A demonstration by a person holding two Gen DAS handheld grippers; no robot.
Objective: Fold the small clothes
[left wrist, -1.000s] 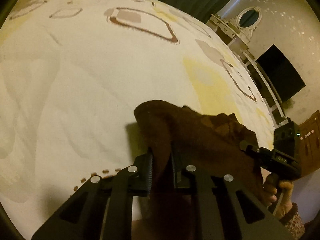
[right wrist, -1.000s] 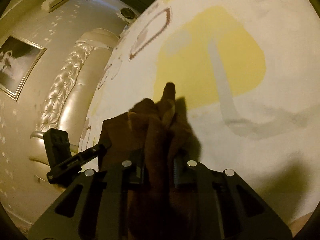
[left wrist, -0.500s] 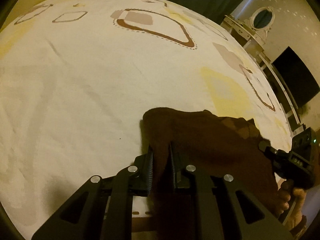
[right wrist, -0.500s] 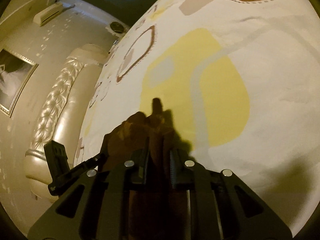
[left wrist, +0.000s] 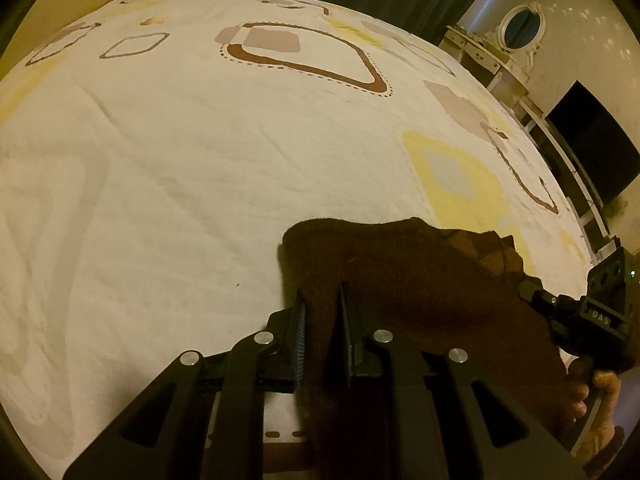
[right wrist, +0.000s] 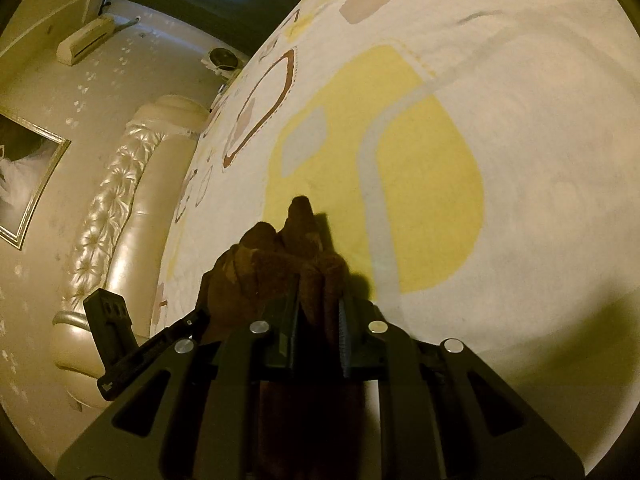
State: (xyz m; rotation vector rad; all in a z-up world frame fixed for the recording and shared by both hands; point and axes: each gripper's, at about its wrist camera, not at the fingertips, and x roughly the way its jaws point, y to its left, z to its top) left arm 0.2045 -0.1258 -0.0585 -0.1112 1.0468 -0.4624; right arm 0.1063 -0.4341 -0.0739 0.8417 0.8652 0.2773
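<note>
Bedroom setup, dim warm light, and the whole job is happening on a bed (left wrist: 168, 152) with a cream sheet printed in brown loops and yellow patches.

Left wrist view: left gripper (left wrist: 322, 320) has its jaws clamped on an edge of a small dark brown garment (left wrist: 420, 272), which is held just over the sheet near the closest part of the bed and stretches off to the right. Over there the right gripper (left wrist: 536, 300) has the other end, with the person's hand (left wrist: 592, 396) visible under it. A dark TV screen (left wrist: 596, 140) and a dresser with an oval mirror (left wrist: 520, 28) sit along the far wall.

Right wrist view: jaws pinched together on a bunched wad of the same cloth, with a fold poking up past them and throwing a shadow on a yellow patch (right wrist: 420, 184). A tufted headboard (right wrist: 108, 208) is off to the left.

Fabric looks soft, light and floppy, maybe a knit, so it'll sag anywhere it isn't held. Probably best to grip right at the corners or hem, since a bunched grab like the right one won't give a clean crease
</note>
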